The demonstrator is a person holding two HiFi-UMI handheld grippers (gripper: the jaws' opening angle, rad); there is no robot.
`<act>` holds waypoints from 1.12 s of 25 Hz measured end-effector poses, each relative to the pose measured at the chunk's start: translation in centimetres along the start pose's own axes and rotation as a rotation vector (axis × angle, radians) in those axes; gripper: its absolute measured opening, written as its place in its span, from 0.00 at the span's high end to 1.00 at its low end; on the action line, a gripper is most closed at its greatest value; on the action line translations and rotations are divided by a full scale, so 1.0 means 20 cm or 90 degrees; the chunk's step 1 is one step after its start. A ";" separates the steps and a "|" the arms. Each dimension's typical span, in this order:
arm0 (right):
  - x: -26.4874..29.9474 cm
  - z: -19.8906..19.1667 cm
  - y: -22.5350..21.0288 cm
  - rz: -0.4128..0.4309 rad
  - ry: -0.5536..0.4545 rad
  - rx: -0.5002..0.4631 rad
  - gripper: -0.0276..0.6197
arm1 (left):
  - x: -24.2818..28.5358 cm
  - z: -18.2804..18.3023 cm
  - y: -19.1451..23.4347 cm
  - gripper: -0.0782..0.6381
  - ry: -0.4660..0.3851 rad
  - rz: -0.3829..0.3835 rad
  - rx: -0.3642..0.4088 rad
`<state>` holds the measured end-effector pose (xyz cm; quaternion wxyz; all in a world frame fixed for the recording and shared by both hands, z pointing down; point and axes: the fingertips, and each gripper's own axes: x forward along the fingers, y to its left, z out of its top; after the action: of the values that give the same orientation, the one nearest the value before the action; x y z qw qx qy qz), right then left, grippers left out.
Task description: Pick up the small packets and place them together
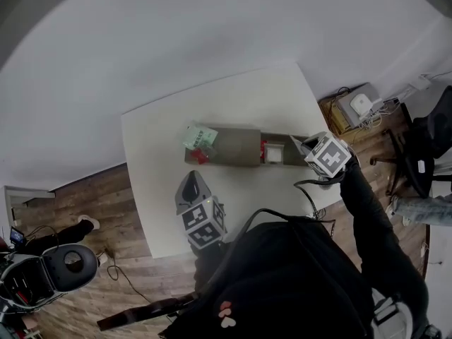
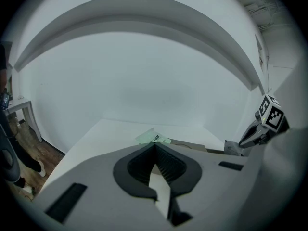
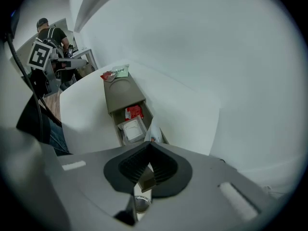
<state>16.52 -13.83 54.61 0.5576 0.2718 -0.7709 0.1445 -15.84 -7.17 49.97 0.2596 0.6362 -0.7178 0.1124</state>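
Small packets: five can be counted, and they are not yet all in one place.
Tray: a long grey-brown tray (image 1: 236, 147) lies on the white table (image 1: 152, 168), with packets at both of its ends.
Left end of the tray, as the head view shows it: a green-and-white packet (image 1: 200, 135) and a red packet (image 1: 200, 156) lie there, touching each other.
Open compartment, near the other end: a second red packet (image 3: 133, 112) and a white square packet (image 3: 132, 129) lie side by side inside it.
Pale packet: a thin pale packet (image 3: 154, 132) hangs in the air just above the right end of the tray, close to the open compartment and not resting on anything.
Right gripper: the right gripper (image 3: 149, 145) has its jaws closed on the pale packet, which sticks out past the tips.
Left gripper: the left gripper (image 2: 155, 144) has its jaws closed together with nothing between them. It is over the near part of the table, apart from the tray, and it points toward the green-and-white packet.
Done, as it seems: two packets are together in the compartment, and one more is picked up.
Left, as it seems: the pale packet must be put down with a group. The two packets at the left end are well apart from the compartment, so they probably still need to be carried over.
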 end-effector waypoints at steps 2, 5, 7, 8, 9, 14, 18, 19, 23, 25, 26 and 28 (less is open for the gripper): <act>-0.05 0.06 0.00 -0.011 -0.027 -0.010 0.95 | -0.01 0.00 0.00 0.89 -0.003 0.001 -0.001; -0.14 0.18 0.00 -0.033 -0.077 -0.032 0.95 | -0.03 -0.01 0.00 0.89 -0.005 0.003 -0.002; -0.18 0.28 0.00 -0.050 -0.106 -0.054 0.95 | -0.03 0.00 0.01 0.89 -0.005 0.005 -0.003; -0.20 0.33 0.00 -0.058 -0.119 -0.068 0.95 | -0.03 0.00 0.02 0.89 -0.005 0.007 -0.003; -0.22 0.39 0.00 -0.063 -0.133 -0.082 0.95 | -0.03 0.00 0.02 0.89 -0.006 0.008 -0.004; -0.24 0.63 0.04 -0.082 -0.186 -0.148 0.95 | -0.07 0.00 0.04 0.89 -0.008 0.020 -0.010; -0.19 0.81 0.13 -0.086 -0.207 -0.208 0.95 | -0.09 0.00 0.07 0.89 -0.011 0.029 -0.012; -0.17 0.86 0.16 -0.082 -0.212 -0.219 0.95 | -0.10 0.00 0.08 0.89 -0.012 0.032 -0.012; -0.09 0.99 0.30 -0.056 -0.225 -0.261 0.95 | -0.12 -0.01 0.11 0.89 -0.013 0.044 -0.019; -0.04 1.02 0.35 -0.047 -0.221 -0.282 0.95 | -0.13 -0.02 0.12 0.89 -0.012 0.050 -0.023; -0.02 1.04 0.38 -0.040 -0.218 -0.290 0.95 | -0.14 -0.02 0.13 0.89 -0.011 0.052 -0.025; 0.03 1.05 0.44 -0.025 -0.207 -0.300 0.95 | -0.14 -0.03 0.15 0.89 -0.010 0.058 -0.030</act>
<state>-4.98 -17.90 48.77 0.4773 0.1690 -0.8570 -0.0952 -18.40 -3.94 49.54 0.2631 0.5975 -0.7506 0.1021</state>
